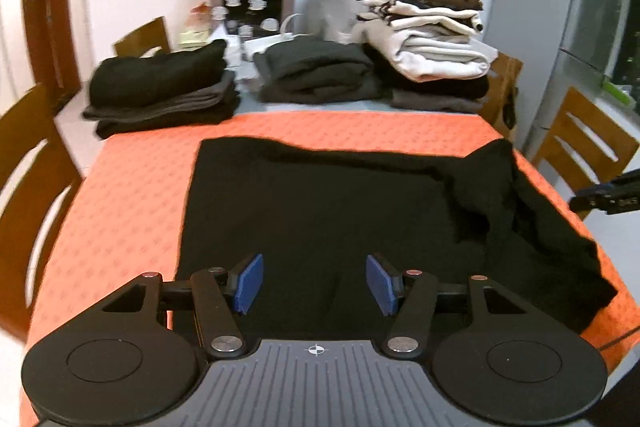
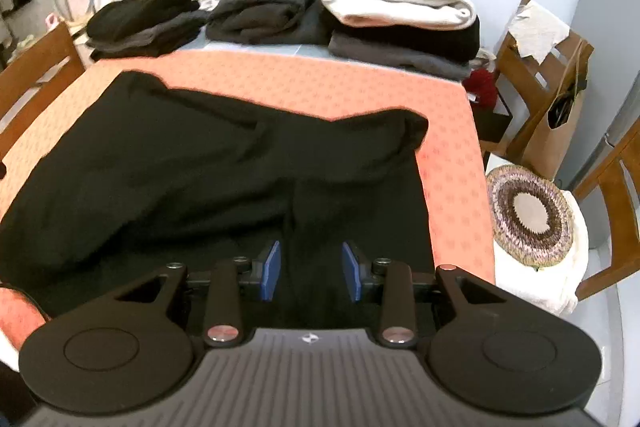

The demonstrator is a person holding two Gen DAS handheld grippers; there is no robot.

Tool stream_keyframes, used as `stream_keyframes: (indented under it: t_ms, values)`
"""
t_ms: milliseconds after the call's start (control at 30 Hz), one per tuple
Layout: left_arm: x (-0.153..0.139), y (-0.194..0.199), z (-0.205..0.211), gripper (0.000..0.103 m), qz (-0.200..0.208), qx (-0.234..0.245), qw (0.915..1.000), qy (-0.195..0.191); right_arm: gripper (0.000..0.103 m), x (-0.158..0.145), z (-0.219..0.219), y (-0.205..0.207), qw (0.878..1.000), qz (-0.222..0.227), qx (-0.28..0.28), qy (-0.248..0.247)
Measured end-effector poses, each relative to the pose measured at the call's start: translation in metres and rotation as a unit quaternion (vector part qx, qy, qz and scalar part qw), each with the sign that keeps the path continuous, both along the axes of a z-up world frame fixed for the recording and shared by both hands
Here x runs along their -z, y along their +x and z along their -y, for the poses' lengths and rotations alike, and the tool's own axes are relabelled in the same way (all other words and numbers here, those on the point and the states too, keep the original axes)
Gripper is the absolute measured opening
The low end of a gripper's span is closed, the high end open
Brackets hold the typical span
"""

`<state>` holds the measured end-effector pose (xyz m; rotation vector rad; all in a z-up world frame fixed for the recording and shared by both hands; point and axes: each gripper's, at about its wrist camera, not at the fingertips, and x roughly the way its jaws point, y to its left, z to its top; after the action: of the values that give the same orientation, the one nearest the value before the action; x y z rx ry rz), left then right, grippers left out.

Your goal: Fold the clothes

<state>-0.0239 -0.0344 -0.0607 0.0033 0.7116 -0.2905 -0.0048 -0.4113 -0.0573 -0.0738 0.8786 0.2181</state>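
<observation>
A black garment [image 1: 320, 203] lies spread flat on the orange tablecloth [image 1: 132, 195], its right side rumpled and hanging over the table edge. My left gripper [image 1: 315, 283] hovers over its near edge, blue pads apart with nothing between them. In the right wrist view the same garment [image 2: 180, 167] shows a folded-over sleeve at the far right. My right gripper [image 2: 312, 269] stands open above a dark ridge of fabric that runs between the pads without being pinched. The right gripper's body [image 1: 608, 195] shows at the right edge of the left wrist view.
Folded clothes are stacked at the table's far end: a dark pile [image 1: 160, 87], a second dark pile [image 1: 316, 71], and a tall white-and-brown stack [image 1: 432, 39]. Wooden chairs [image 1: 28, 195] surround the table. A stool with a round woven cushion [image 2: 530, 215] and a paper bag [image 2: 560, 115] stand to the right.
</observation>
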Motion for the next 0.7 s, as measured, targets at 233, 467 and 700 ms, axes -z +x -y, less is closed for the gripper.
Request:
stream_keyframes:
  t_ms: [233,467,700]
  values:
    - [0.007,0.027,0.025,0.061,-0.016,0.049,0.9984,-0.026,0.049,0.023,-0.010,0.049,0.999,-0.032,0.013,-0.015]
    - [0.015,0.029,0.053,0.061,-0.037,0.072,0.9966,-0.014,0.056,0.067,-0.026,0.057,0.997,-0.063,-0.010,-0.051]
    - [0.015,0.033,0.064,0.061,-0.045,0.055,0.9974,0.009,0.006,0.068,-0.009,0.050,0.998,-0.036,-0.001,-0.044]
